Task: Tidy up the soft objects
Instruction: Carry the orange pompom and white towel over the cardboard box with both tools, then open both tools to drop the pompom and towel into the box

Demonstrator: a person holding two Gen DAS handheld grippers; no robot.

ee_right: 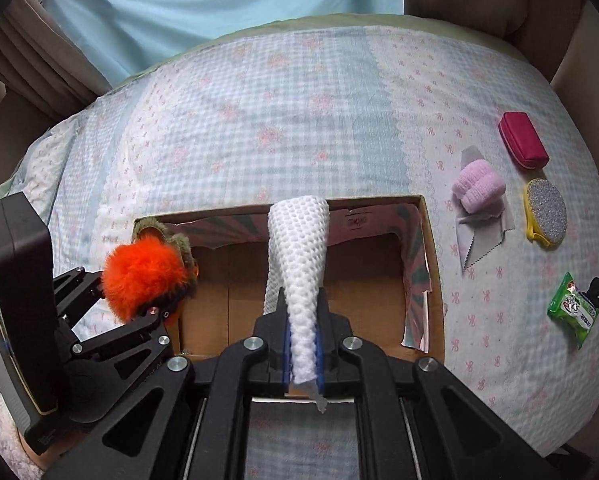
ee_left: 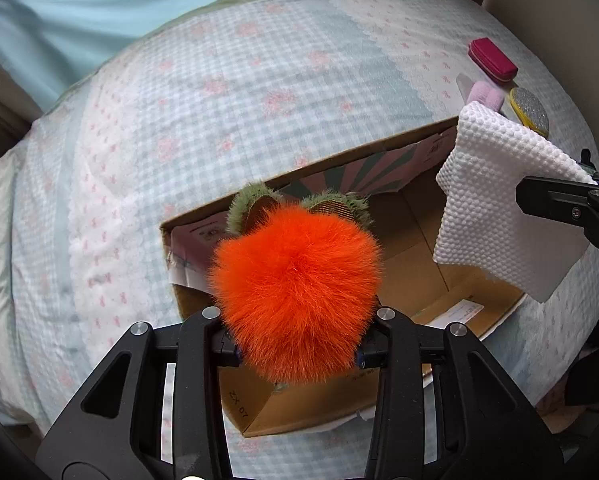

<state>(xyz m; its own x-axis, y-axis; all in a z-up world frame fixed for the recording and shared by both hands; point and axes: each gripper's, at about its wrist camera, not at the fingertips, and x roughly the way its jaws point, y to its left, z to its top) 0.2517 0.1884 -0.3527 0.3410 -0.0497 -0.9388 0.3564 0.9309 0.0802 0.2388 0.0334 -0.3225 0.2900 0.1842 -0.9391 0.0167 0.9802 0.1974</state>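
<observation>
A: Left claw (ee_left: 297,354)?
B: Pinching orange fluffy pompom (ee_left: 297,292), green ears on top, above left end of open cardboard box (ee_right: 427,240) on bed (ee_right: 259,120).
A: Right claw (ee_right: 303,354)?
B: Clamped tight on white waffle cloth (ee_right: 299,264), draped over box middle.
A: Elsewhere?
B: Pink scrunchie (ee_right: 477,188), red case (ee_right: 523,146), green packet (ee_right: 575,312), right of box.

Box (ee_right: 427,240) interior open (floor bare); walls ring it.
</observation>
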